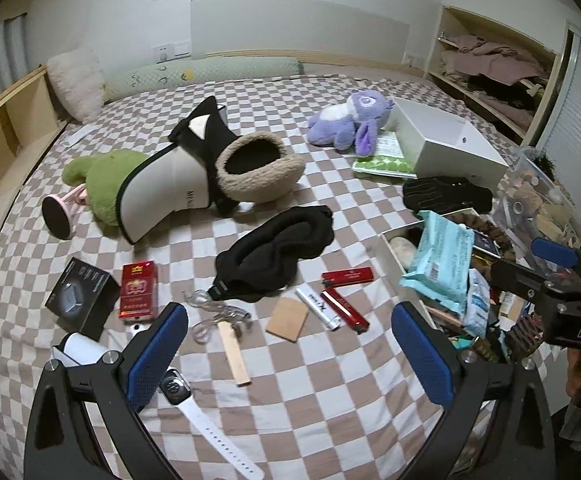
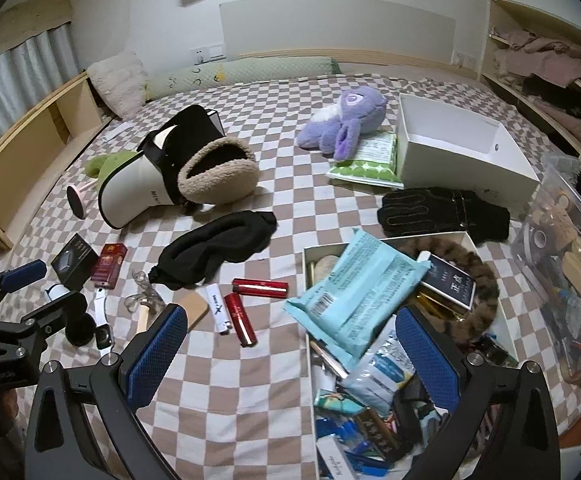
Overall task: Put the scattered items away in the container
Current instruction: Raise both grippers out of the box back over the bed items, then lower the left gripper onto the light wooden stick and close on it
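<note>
Small items lie scattered on the checkered bed: two red lighters (image 1: 345,276), a white tube (image 1: 317,307), a tan card (image 1: 288,318), a wooden stick (image 1: 234,354), a white watch (image 1: 178,390), a red pack (image 1: 139,290), a black box (image 1: 80,296) and a black eye mask (image 1: 278,248). The white container (image 2: 308,360) is full of packets, with a light blue pack (image 2: 358,292) on top. My left gripper (image 1: 290,356) is open and empty above the bed. My right gripper (image 2: 290,360) is open and empty over the container's left edge.
A white boot (image 1: 162,196) with a fleece cuff, a green plush (image 1: 102,184), a purple plush (image 1: 346,120), an empty white box (image 1: 446,140), a black glove (image 1: 446,194) and a clear bin (image 2: 570,264) lie around. Shelves stand at both sides.
</note>
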A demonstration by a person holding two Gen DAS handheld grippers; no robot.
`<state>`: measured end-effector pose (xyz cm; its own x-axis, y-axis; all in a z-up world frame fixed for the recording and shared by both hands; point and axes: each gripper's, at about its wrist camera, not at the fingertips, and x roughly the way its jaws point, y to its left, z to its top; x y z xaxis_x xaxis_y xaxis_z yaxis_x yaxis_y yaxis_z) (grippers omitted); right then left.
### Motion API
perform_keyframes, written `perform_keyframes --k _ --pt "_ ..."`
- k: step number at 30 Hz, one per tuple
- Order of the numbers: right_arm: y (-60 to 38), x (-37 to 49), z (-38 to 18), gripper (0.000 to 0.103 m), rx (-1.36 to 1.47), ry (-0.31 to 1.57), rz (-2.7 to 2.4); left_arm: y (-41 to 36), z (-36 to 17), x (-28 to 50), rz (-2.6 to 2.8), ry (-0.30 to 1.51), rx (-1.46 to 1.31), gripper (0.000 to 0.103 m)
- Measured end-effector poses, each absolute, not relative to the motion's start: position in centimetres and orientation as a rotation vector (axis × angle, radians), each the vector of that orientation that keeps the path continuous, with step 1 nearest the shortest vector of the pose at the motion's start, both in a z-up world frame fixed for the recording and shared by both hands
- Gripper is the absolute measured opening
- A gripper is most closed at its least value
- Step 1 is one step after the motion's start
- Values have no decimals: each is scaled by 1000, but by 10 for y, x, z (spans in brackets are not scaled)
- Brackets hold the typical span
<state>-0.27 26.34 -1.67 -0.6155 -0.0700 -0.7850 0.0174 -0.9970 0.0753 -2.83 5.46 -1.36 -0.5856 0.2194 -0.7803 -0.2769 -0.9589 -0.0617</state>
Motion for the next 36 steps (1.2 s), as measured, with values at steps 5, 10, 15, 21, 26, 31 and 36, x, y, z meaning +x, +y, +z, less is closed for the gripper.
perform_keyframes --k 5,10,15,21,26,31,36 --pt "249 -5 -18 103 1344 -86 -2762 41 -15 -27 2585 97 -1262 102" --pt "238 -6 -12 103 1291 -153 -2751 27 -15 -26 2607 100 -1263 102" --pt "233 -4 -4 103 1226 -227 -2763 14 -17 -26 2633 115 -1267 102" --pt "230 -6 3 103 1190 -303 -2722 1 -22 -26 2640 142 -1283 102" --pt "223 -8 6 103 1159 -241 -2729 -6 -29 -28 2651 215 -1291 102" --pt "201 -17 -3 103 1185 0 -2667 -14 -36 -34 2651 253 -1313 102" --pt "182 -31 -12 103 1202 126 -2600 -22 -43 -42 2636 224 -1344 102"
